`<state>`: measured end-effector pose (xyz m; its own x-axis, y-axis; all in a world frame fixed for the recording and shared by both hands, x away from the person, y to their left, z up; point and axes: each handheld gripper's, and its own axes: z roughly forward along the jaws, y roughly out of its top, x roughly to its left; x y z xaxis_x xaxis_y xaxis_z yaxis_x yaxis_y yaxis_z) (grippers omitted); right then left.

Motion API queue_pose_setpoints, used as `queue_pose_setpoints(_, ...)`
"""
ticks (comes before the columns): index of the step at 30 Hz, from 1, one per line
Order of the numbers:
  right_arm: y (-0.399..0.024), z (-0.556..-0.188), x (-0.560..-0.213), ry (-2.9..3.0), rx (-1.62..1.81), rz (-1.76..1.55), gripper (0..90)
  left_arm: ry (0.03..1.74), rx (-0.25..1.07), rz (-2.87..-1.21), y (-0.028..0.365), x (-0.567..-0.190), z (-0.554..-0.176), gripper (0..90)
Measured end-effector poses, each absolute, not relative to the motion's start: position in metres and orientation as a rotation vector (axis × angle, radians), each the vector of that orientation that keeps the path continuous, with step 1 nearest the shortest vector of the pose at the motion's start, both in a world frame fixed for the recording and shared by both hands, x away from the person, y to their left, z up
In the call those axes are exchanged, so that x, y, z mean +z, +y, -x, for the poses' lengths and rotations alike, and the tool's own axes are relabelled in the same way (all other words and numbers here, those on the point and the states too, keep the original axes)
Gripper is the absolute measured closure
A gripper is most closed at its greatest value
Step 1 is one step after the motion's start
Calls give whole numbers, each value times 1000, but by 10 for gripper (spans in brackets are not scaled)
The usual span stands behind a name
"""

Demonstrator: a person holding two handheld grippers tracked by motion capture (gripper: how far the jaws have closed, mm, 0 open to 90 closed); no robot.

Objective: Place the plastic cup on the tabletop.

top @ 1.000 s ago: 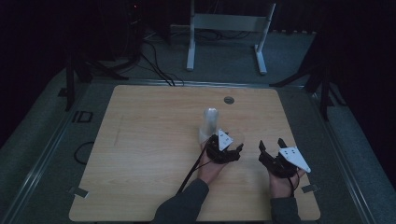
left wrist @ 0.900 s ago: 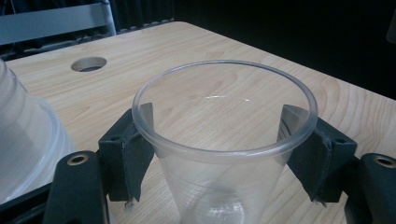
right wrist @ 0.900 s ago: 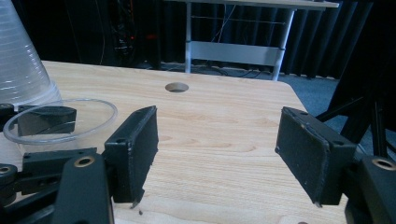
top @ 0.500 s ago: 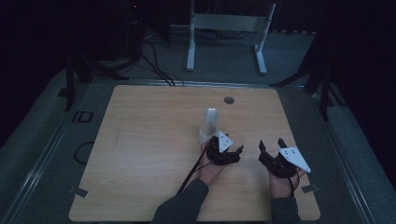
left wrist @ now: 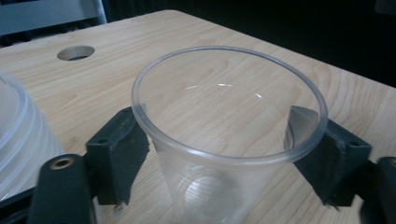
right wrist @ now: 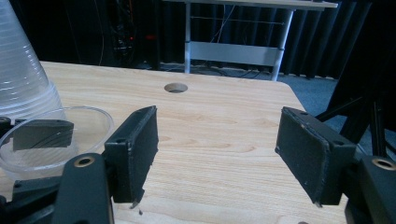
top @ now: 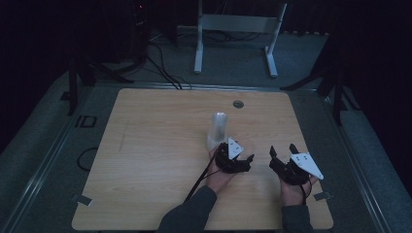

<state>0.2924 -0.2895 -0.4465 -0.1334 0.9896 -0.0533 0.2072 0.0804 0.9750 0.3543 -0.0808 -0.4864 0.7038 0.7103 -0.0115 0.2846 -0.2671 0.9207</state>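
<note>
A clear plastic cup (left wrist: 224, 140) stands upright on the wooden table (top: 155, 145), between the jaws of my left gripper (left wrist: 215, 123). Those jaws have just been opening, and their pads sit beside the cup's wall without squeezing it. In the high view the left gripper (top: 245, 154) lies right of the table's middle, next to a tall stack of clear cups (top: 219, 128). The stack's ribbed side also shows at the left gripper view's edge (left wrist: 18, 140). To its right, my right gripper (top: 283, 148) is open with bare table between its pads (right wrist: 217, 144). The cup (right wrist: 56, 135) and the stack (right wrist: 23, 70) lie to that gripper's left.
A round cable hole (top: 238, 104) is cut in the table near its far edge. Past the table, a metal stand (top: 238, 24) and cables (top: 165, 73) sit on the dark floor. The table's right edge (top: 311, 160) runs close to my right hand.
Both hands have kept their places. The high view is too small to show any difference at the jaws.
</note>
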Motion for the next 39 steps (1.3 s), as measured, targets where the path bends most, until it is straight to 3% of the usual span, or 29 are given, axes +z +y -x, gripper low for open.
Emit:
queue_pose_setpoints(5,-289,-293,-447,1496,1141,-1250,291,788,498,-1865,-82,-488,-354,145)
queue_pose_setpoints(39,-290,-293,-447,1492,1138,-1252,291,776,464,-1878,-63,-487,-335,141)
